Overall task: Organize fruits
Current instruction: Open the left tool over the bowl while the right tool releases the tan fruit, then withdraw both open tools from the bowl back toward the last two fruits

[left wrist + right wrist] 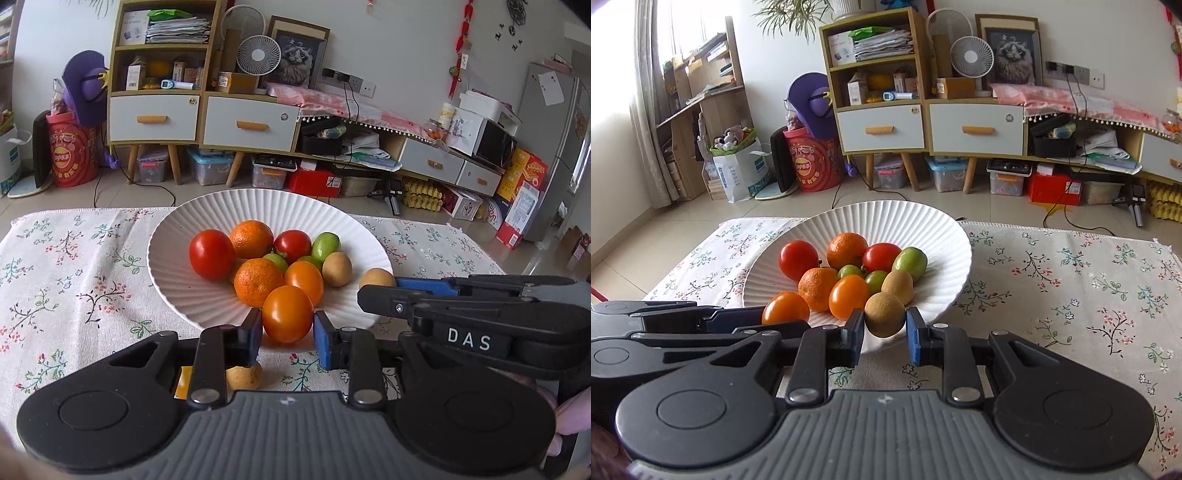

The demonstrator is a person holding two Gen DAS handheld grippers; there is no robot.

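A white ribbed bowl [258,201] on the floral cloth holds red tomatoes [211,258], oranges [258,282], green fruits [325,246], a yellow-orange tomato and a brown kiwi [337,268]. My left gripper [287,324] is shut on an orange tomato [287,312] over the bowl's near rim. In the right wrist view my right gripper [885,325] is shut on a brown kiwi [884,314], also over the near rim [886,210]. The two grippers sit side by side, with the left one and its tomato [785,308] at the left of that view.
A small yellowish-brown fruit [244,377] lies on the tablecloth [74,280] under my left gripper. The cloth stretches bare to the right of the bowl [1071,288]. Beyond the table's far edge are floor, cabinets [882,127] and storage boxes.
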